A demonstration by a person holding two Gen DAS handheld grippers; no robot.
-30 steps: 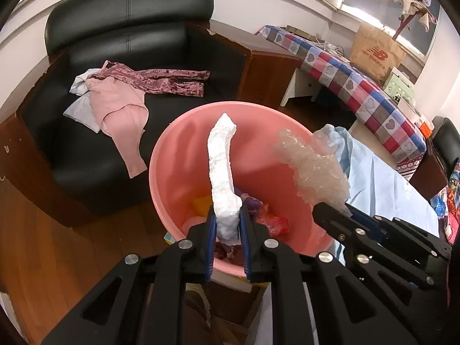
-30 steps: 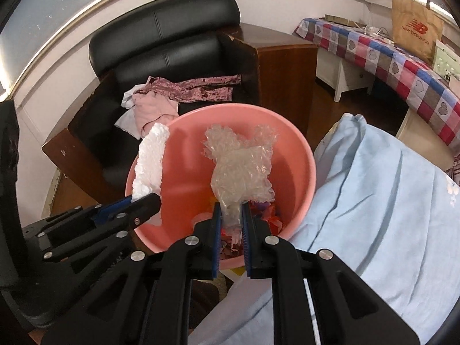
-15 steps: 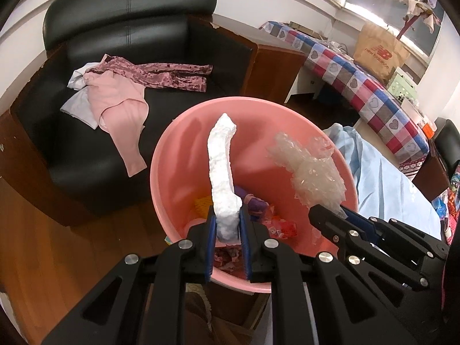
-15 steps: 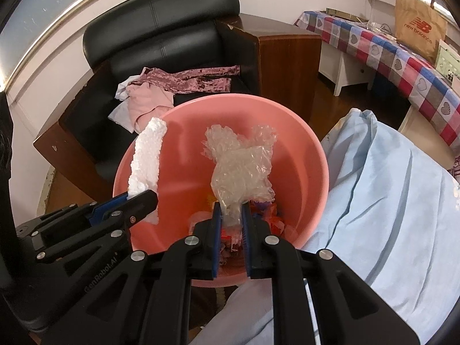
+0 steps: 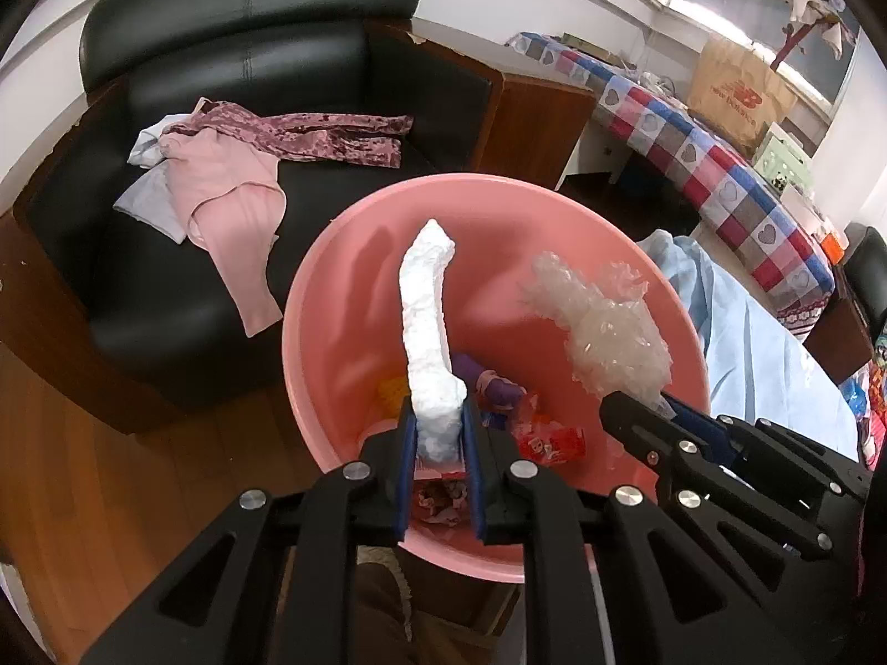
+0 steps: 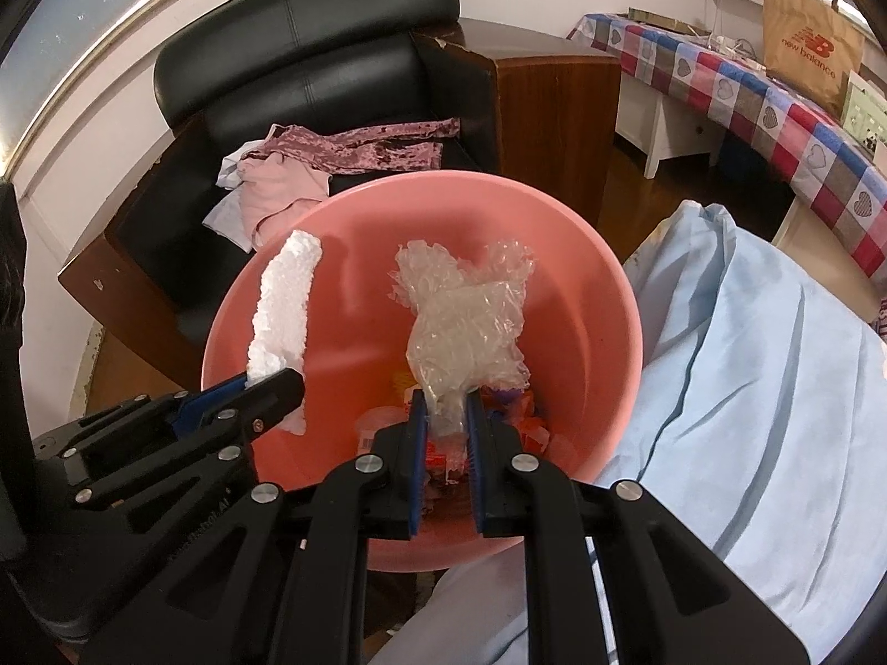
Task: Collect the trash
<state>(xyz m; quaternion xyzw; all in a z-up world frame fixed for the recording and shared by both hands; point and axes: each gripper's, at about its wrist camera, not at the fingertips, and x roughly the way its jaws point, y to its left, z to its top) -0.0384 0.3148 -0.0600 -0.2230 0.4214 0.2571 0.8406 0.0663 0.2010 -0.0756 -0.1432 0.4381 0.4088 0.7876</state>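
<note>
A: Filling the ten o'clock side of the left wrist view: black armchair, well behind everything else.

B: Seen. Spreading from three to five o'clock in the right wrist view: pale blue bedsheet, just beside the basin.

A: Running off toward two o'clock in the left view: checked tabletop cloth, with a brown paper bag standing on it.

B: Dead centre in both views: pink basin, lying under both tools.

A: Heaped on the armchair seat at ten o'clock: pink clothes.

B: Left tool?

A: Clamped on the lower end of a white foam strip. Standing up toward twelve o'clock, above the basin's hollow.

B: Right tool?

A: Jaws opening. Clear bubble wrap between the blue pads, narrow stem pinched there, crumpled bulk rising toward twelve o'clock over the basin.

B: Lower down?

A: Lying in the basin bottom, at four o'clock from the left tool's tips: red and purple wrappers. Too jumbled to tell apart.
</note>
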